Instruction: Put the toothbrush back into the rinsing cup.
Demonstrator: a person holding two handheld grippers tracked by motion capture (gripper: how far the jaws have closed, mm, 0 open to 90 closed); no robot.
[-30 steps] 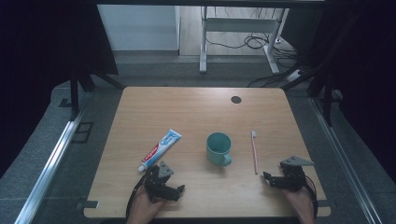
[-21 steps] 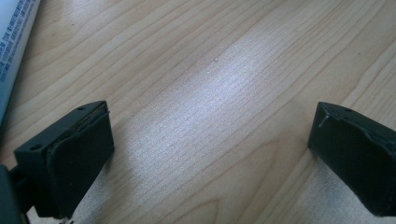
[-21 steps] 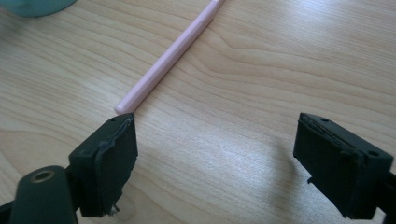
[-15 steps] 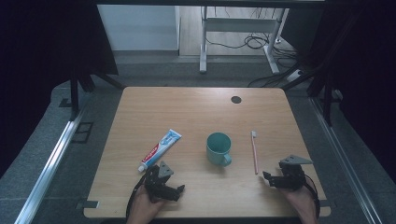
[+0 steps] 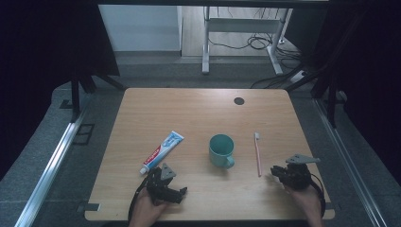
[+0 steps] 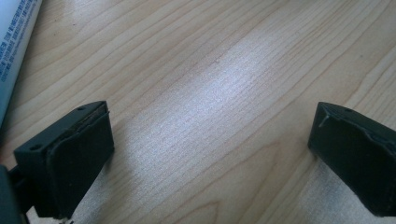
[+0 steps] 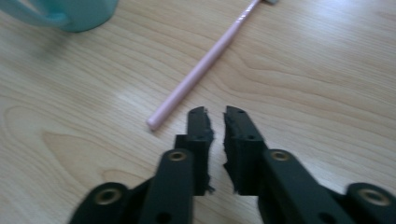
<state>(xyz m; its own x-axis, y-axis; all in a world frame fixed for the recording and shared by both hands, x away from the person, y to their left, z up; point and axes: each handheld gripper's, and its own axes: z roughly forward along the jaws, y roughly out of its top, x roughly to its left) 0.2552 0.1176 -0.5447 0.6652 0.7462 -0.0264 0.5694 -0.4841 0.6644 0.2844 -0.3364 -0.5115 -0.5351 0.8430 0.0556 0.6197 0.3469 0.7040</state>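
Right hand-held gripper (image 7: 215, 122): jaws just closed, nearly together w/ nothing between, just beside toothbrush (image 7: 201, 67) handle end on desk (image 5: 198, 113). Left hand-held gripper (image 6: 210, 149) wide open by toothpaste (image 5: 161, 151). Mug (image 5: 221, 150) between.

Lighting is uneven: the table (image 5: 198, 118) is moderately lit from above, while the surroundings fall into near black. A pale sheen of glare crosses the wood grain in the left gripper view. The right gripper view is soft, its mug (image 7: 70, 14) and toothbrush (image 7: 201, 70) slightly blurred. Shadows under the jaws are faint.
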